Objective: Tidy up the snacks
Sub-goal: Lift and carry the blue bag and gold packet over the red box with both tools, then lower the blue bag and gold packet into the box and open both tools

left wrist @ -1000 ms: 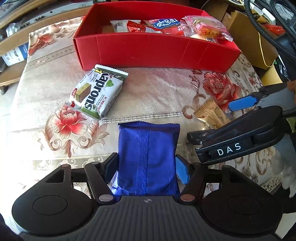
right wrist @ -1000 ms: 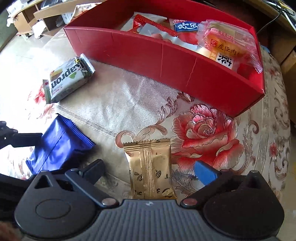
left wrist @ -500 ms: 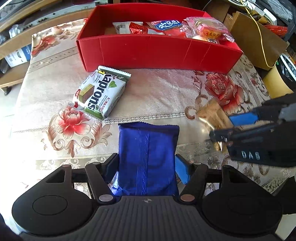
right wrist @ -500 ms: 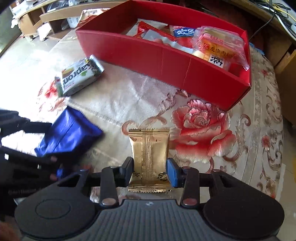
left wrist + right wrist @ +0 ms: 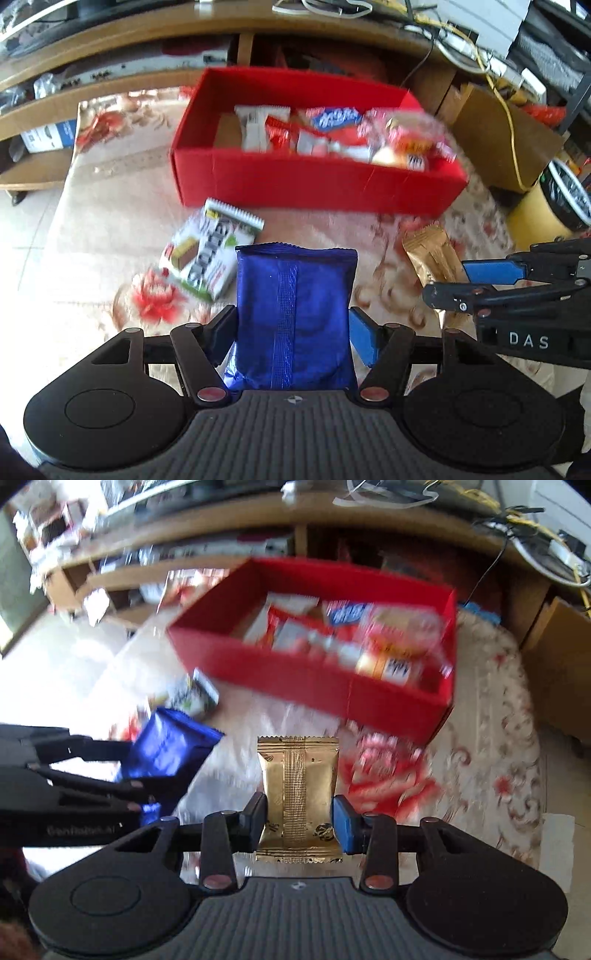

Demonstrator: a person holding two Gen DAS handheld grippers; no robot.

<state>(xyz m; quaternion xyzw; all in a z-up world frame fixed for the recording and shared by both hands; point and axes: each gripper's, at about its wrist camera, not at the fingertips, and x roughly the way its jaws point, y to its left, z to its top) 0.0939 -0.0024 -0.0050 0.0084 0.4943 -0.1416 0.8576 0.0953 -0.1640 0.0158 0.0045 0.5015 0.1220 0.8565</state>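
Note:
My left gripper [image 5: 293, 332] is shut on a blue snack packet [image 5: 295, 314], lifted off the table. My right gripper [image 5: 299, 819] is shut on a gold snack packet [image 5: 298, 790], also raised. Each wrist view shows the other gripper too: the right gripper [image 5: 450, 284] with the gold packet [image 5: 430, 251], and the left gripper [image 5: 140, 790] with the blue packet [image 5: 166, 747]. A red box [image 5: 295, 181] holding several wrapped snacks stands farther back; the red box [image 5: 306, 675] is blurred in the right wrist view. A green-and-white wafer pack [image 5: 207, 254] lies on the tablecloth in front of the box.
The floral tablecloth [image 5: 110, 229] covers the table. A wooden shelf unit [image 5: 110, 48] with clutter stands behind it. Cardboard boxes [image 5: 498, 140], cables and a yellow bin [image 5: 546, 206] are at the right.
The right gripper closed on the gold packet and lifted it off the cloth. The left gripper raised the blue packet. Both views now tilt up toward the red box.

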